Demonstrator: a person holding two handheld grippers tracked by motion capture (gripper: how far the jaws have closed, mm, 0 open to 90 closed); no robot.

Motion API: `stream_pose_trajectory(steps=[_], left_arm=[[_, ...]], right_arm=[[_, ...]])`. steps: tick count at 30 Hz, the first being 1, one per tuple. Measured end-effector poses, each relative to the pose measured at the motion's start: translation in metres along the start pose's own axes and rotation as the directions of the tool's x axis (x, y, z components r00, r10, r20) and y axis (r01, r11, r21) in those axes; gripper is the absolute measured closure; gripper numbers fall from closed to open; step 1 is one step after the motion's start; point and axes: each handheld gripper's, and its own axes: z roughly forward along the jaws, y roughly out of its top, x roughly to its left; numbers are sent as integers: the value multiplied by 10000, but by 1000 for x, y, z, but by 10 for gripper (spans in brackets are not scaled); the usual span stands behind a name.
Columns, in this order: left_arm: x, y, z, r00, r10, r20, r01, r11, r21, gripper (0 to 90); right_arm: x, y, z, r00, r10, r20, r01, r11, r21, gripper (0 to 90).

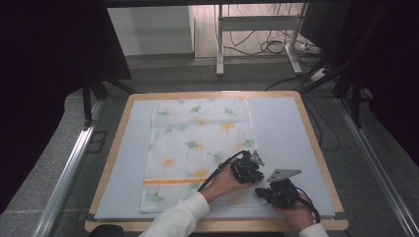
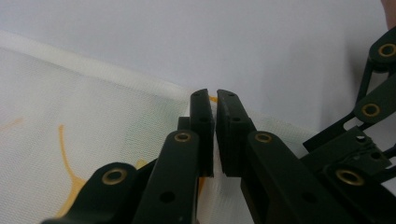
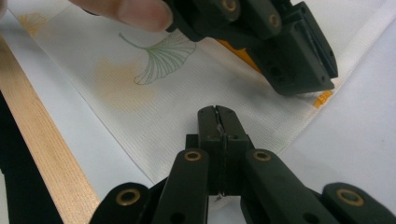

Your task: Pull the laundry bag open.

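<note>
**White cloth pinched by two black grippers**

Black jaws on the left gripper [image 2: 215, 135] are pressed almost together, and a thin bit of the white cloth [image 2: 93, 140] sits squeezed in the slim gap between them. The pinch is right at the hem of the cloth, near an orange mark. In the high view this left gripper [image 1: 254, 165] sits at the right edge of the cloth, low down, with a hand behind it and a black cable looping back from it.

The right gripper [image 3: 218, 140] has its jaws pressed tight together too. A little fold of cloth pokes up between the tips, so it is pinching the cloth near its corner. In the high view the right gripper [image 1: 264, 192] is just beside the left one, a bit closer to the person, with a grey three-cornered plate on top. In the right gripper view the left gripper is just ahead, down on the cloth by its hem, with a fingertip above it.

The cloth [image 1: 197, 148] lies flat in the middle of the table. It is white with green leaf shapes and soft orange spots, and it has an orange stripe near the close end. The far end is folded over. Under it is a pale blue sheet [image 1: 281, 128] that covers most of the table top. The table [image 1: 316, 143] has a light wooden rim.

White sleeves come in from the bottom. Past the table is a grey floor [image 1: 178, 74] with cables and the legs of a white stand.
</note>
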Motion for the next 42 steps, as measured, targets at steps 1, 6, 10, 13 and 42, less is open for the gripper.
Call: stream_pose_trajectory(steps=[1,6,10,13,42], left_arm=[[0,1,-1,9998,193,-42,-192,9997,164,871],[1,-2,-3,10000,40,-45,-40,10000,7,899],[3,-5,-4,10000,-24,38,24,9999,-120,899],[4,-6,-5,9999,-87,105,89,9997,-228,899],[-3,-8,-11,9982,195,-572,-192,9998,53,900]], right_arm=[[0,0,0,10000,10,-6,-10,10000,3,892],[0,0,0,10000,9,1,-9,10000,36,892],[-1,0,0,9998,155,-98,-154,9999,56,893],[-2,0,0,9996,245,-119,-244,9997,47,893],[-23,7,3,9863,1582,463,-1572,9873,-236,897]])
